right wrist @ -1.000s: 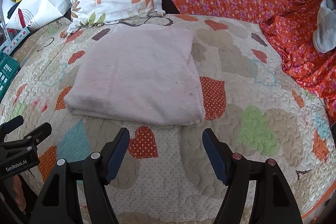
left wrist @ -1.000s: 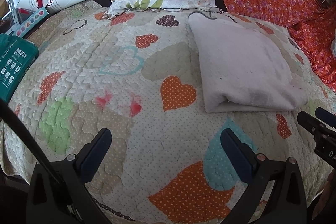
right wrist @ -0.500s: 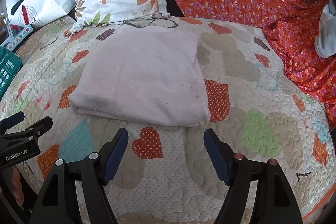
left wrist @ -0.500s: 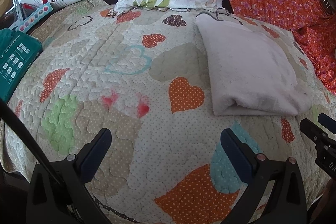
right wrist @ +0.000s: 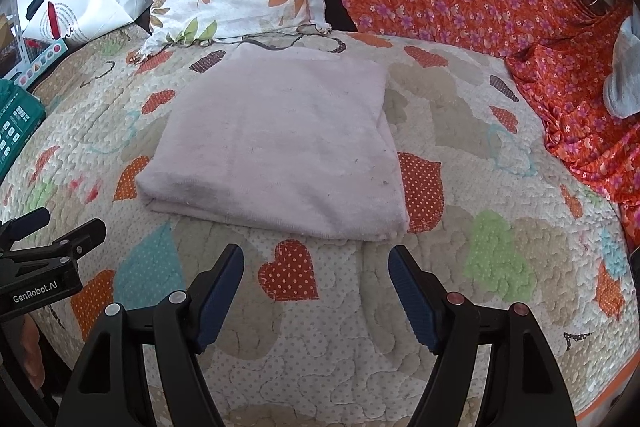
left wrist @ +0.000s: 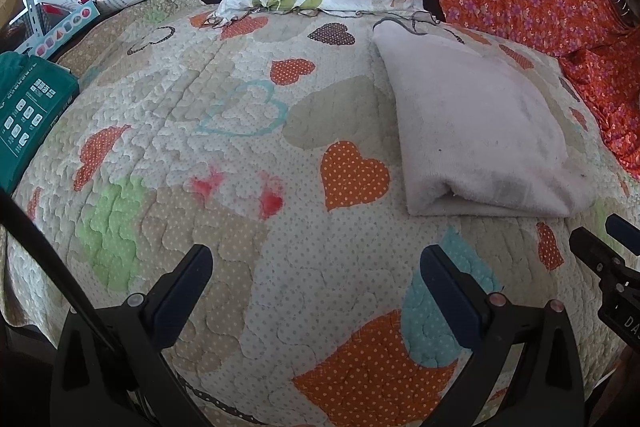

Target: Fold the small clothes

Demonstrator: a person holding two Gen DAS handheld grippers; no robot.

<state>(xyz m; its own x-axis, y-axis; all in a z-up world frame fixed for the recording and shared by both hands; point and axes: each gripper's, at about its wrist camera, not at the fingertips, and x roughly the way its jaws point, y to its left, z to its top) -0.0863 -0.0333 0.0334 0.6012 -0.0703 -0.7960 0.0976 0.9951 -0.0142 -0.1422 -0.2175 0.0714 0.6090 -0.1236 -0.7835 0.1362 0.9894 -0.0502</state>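
Looks like the pink cloth point(right wrist: 276, 151) is already folded into a neat rectangle in the middle of the quilt point(right wrist: 460, 307), both the left gripper point(left wrist: 316, 291) and right gripper point(right wrist: 316, 291) hover near with jaws released and empty, so next I'd guess another fold or set it aside.

Both grippers empty, held side by side.
The left gripper point(left wrist: 316, 267) and right gripper point(right wrist: 316, 267) hover with jaws spread wide, fingers pointing forward, touching nothing.
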